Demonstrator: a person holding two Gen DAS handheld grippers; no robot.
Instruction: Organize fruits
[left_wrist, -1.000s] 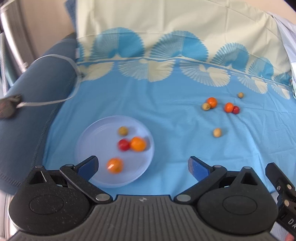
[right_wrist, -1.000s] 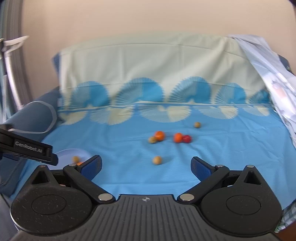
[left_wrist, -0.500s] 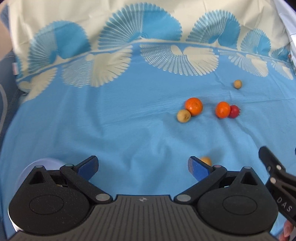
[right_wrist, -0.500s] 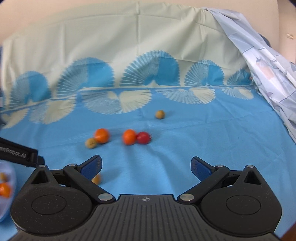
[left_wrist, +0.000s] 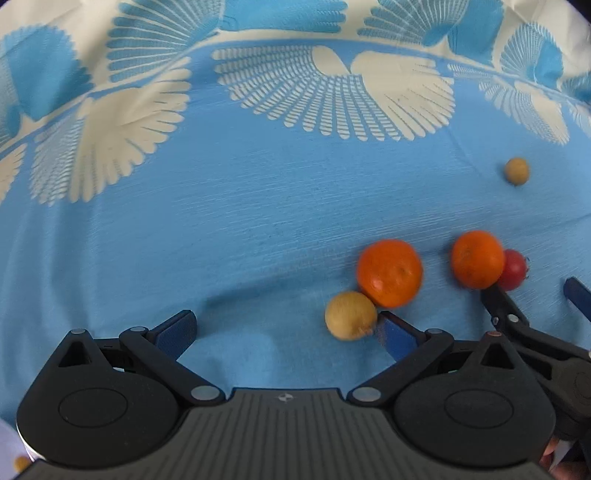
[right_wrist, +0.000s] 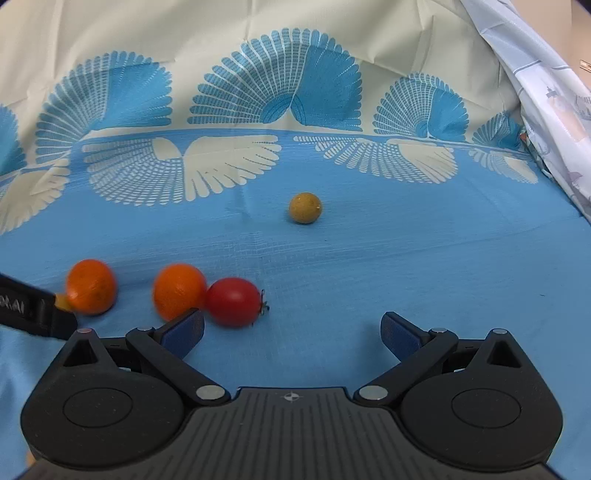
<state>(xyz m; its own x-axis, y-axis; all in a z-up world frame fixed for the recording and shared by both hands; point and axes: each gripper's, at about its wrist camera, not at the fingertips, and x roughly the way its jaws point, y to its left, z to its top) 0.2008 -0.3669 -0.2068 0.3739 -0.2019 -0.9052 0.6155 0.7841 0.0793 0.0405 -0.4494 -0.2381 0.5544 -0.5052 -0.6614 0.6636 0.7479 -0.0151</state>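
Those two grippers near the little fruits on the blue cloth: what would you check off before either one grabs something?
1. Left gripper open: ok.
2. Right gripper open: ok.
3. Both empty: ok, only blue patterned cloth between their fingers.
4. Small tan round fruit centred in the left gripper: not ok, it sits beside the right-hand finger, against a round orange citrus fruit.
5. Red cherry tomato centred in the right gripper: not ok, it lies near the left-hand finger, touching another orange citrus fruit.
6. Plate free to receive fruit: cannot tell, barely in view.
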